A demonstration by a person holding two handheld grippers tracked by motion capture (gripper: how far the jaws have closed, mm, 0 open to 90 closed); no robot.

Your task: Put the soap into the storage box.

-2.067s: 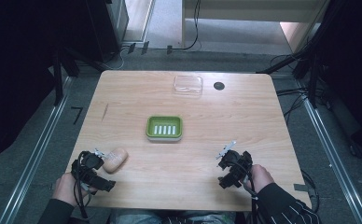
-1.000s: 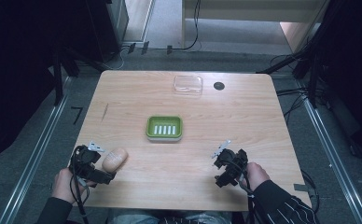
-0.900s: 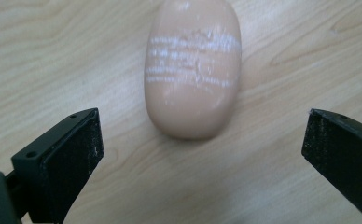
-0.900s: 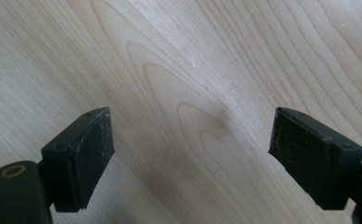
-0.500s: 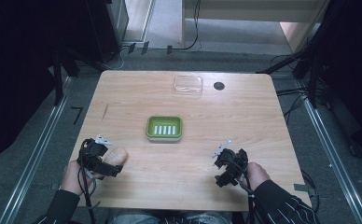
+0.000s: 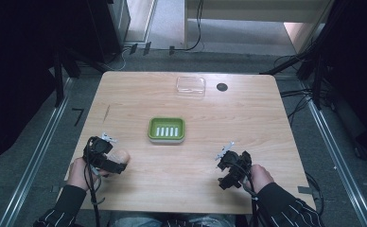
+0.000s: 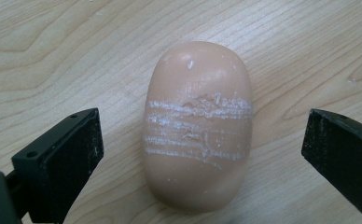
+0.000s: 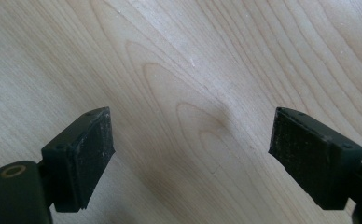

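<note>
My left tool [image 6: 107, 156] straddles the soap [image 7: 198, 126], jaws wide; right tool [image 6: 232, 166] idles open at 5 o'clock. Next, probably squeeze.

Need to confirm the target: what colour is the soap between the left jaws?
Pale peach soap, with white scratch lines across it; clearest in the left gripper view.

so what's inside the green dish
The green soap dish holds nothing; its white slotted insert shows bare. What lies beneath the insert is hidden.
</note>
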